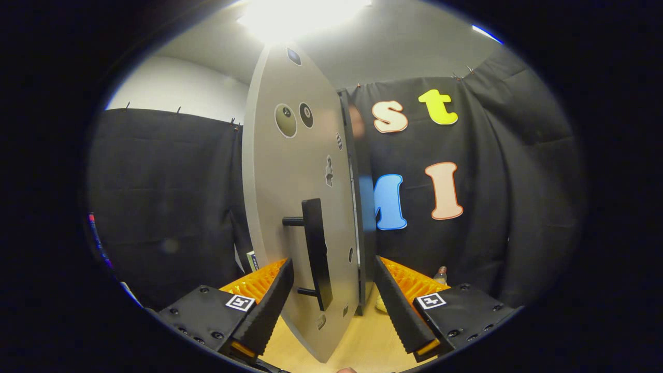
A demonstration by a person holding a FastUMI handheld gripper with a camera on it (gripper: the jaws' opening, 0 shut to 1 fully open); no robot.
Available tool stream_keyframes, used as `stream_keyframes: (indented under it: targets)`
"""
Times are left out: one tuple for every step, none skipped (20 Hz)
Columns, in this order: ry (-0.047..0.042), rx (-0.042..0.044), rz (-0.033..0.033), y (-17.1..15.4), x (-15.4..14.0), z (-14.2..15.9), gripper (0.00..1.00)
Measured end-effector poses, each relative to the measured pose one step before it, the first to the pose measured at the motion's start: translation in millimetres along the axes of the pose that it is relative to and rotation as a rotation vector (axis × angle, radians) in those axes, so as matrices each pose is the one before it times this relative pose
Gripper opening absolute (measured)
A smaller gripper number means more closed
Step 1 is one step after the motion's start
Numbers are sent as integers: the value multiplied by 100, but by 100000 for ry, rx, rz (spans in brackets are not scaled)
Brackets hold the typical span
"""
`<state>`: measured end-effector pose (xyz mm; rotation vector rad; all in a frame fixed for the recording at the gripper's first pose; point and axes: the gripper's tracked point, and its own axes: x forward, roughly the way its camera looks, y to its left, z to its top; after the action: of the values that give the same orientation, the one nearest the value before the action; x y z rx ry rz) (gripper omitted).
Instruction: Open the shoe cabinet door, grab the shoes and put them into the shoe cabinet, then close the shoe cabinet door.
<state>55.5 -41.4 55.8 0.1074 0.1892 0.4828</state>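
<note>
We see shoe cabinet door (295, 171) swung open, edge-on between gripper (334, 305) fingers; bar handle (316, 254) just ahead. Gripper spread wide, touching nothing. Stickers (292, 118) on door, writing unreadable. Worktop (362, 342) beneath; bottle (441, 274) beyond.

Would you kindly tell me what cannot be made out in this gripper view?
- Cabinet interior: hidden behind the edge-on door.
- Small bottle: partly hidden by a finger.
- Whether the open gripper touches the handle: unclear.
</note>
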Motion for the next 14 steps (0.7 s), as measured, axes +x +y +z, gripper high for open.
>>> stream_keyframes:
  targets:
    - [-832, -795, 552, 311, 111, 118, 97]
    - [365, -606, 856, 330, 114, -1, 97]
    - [16, 200, 967, 466, 196, -82, 97]
    - [468, 548, 1120, 439, 189, -97, 97]
    - [271, 1058, 1278, 441, 183, -65, 97]
    - [658, 1115, 1401, 507, 322, -142, 97]
    - [384, 1178, 1226, 454, 327, -83, 97]
    - [312, 476, 593, 365, 396, 13, 97]
    - [362, 6, 459, 300, 342, -6, 97]
    - [29, -415, 311, 384, 472, 48, 97]
    - [-141, -575, -541, 221, 391, 53, 97]
    - [19, -996, -707, 88, 399, 92, 97]
    - [187, -1086, -465, 249, 431, 21, 97]
    - [419, -331, 46, 287, 459, -72, 97]
